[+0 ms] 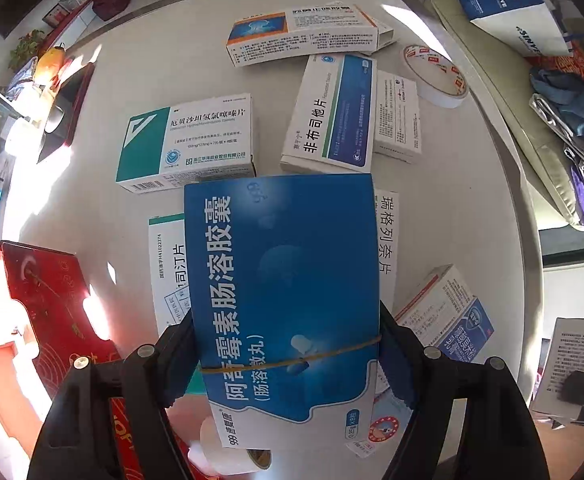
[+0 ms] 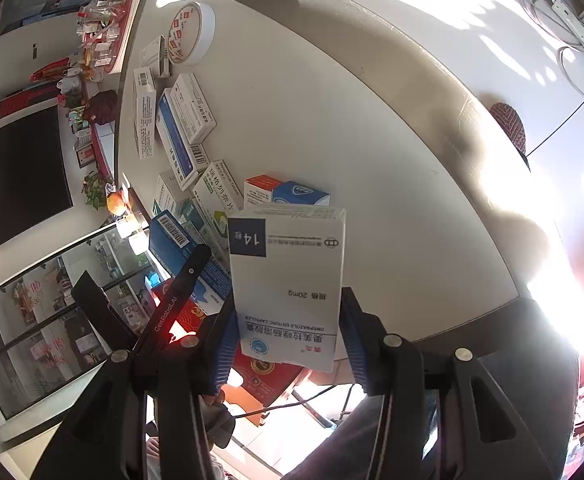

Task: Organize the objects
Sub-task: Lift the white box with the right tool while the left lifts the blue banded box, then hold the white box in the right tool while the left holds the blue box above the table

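A large blue medicine box (image 1: 287, 280) with a rubber band around it sits between the fingers of my left gripper (image 1: 287, 340). The pads rest against its two long edges. It covers parts of two white boxes lying on the round white table (image 1: 219, 72). In the right wrist view the same blue box (image 2: 171, 236) shows its barcode side beside the pile. My right gripper (image 2: 287, 336) is shut on a white box (image 2: 287, 264) with a dark "14" square. It holds this box tilted above the table's near edge (image 2: 472, 308).
Loose boxes lie around: a green-and-white one (image 1: 183, 140), a blue-and-white one (image 1: 332, 116), an orange-trimmed one (image 1: 304, 32) and a red-striped one (image 1: 448, 312). A tape roll (image 1: 436, 76) lies at the back right. A red carton (image 1: 47, 300) stands at the left edge.
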`<state>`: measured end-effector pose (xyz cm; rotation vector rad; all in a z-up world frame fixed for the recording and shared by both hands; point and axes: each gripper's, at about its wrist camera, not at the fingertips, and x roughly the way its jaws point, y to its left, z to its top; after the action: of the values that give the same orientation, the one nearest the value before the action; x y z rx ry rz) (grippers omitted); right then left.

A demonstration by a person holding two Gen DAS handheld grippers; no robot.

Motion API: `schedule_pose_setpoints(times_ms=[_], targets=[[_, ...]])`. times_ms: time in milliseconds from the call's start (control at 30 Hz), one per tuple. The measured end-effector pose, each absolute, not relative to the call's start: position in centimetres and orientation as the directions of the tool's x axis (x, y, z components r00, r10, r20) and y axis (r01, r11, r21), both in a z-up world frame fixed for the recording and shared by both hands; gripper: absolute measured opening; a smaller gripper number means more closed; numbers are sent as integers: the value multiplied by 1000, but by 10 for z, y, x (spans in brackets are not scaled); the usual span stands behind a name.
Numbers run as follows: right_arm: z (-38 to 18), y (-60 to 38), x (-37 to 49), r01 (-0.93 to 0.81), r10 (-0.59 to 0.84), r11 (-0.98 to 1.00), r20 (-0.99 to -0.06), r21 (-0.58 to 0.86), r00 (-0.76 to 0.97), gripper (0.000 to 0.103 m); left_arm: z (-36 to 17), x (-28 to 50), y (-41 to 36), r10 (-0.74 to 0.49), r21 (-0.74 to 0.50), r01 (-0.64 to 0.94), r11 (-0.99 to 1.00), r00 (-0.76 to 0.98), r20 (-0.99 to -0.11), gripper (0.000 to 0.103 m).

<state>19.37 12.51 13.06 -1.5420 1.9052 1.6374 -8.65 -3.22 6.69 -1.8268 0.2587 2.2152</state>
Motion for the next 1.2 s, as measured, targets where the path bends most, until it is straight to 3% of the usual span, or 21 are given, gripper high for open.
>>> schedule_pose_setpoints(times_ms=[167, 300, 533, 1200], targets=[[128, 120, 189, -768, -573, -142, -685, 624, -450, 46, 115, -79, -72, 262, -211, -220, -952, -234, -936, 82], [122, 112, 185, -767, -596, -87, -650, 636, -471, 46, 151, -64, -100, 305, -261, -181, -948, -286, -909, 82], [119, 88, 171, -761, -641, -81, -618, 644, -455, 46, 180, -40, -139, 253, -221, -129, -967, -347, -903, 82], [117, 68, 161, -766, -658, -90, -615, 636, -434, 46, 183, -22, -165, 232, -202, -118, -972, -382, -894, 82]])
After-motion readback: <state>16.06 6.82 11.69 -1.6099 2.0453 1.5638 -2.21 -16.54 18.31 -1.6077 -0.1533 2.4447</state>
